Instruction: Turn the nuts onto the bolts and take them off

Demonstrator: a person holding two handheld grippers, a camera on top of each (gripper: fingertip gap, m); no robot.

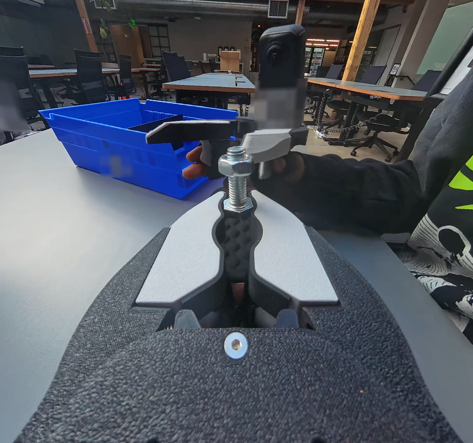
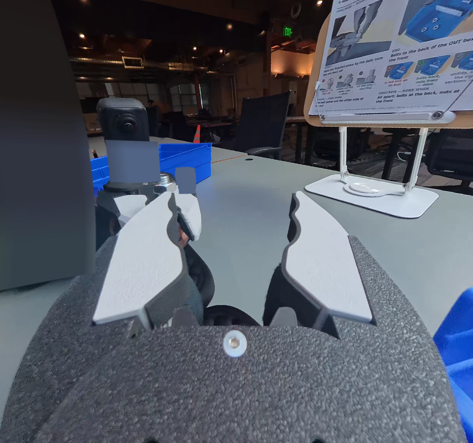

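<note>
1. The bolt (image 1: pixel 236 195) is being held upright by its hex head between the closed tips of the left gripper (image 1: pixel 238 209), above the grey counter (image 1: pixel 64 238).
2. The nut (image 1: pixel 235 165) is being carried high on the bolt's thread, near the top end, with a few turns of thread showing above it.
3. The right gripper (image 1: pixel 236 137) is being held by a hand (image 1: pixel 286 169) just behind the bolt, its fingers spread wide; one finger (image 1: pixel 266 145) is lying right beside the nut, though contact cannot be told.
4. In the right wrist view, the right gripper (image 2: pixel 233 195) is being shown open over the bare counter (image 2: pixel 243 213), with nothing between its fingers, and the nut (image 2: pixel 166 187) is being seen just past its left fingertip.
5. A blue bin (image 1: pixel 115 146) is being kept on the counter beyond the bolt.
6. An instruction sheet (image 2: pixel 399 41) is being propped on a white stand (image 2: pixel 371 195) at the right.
</note>
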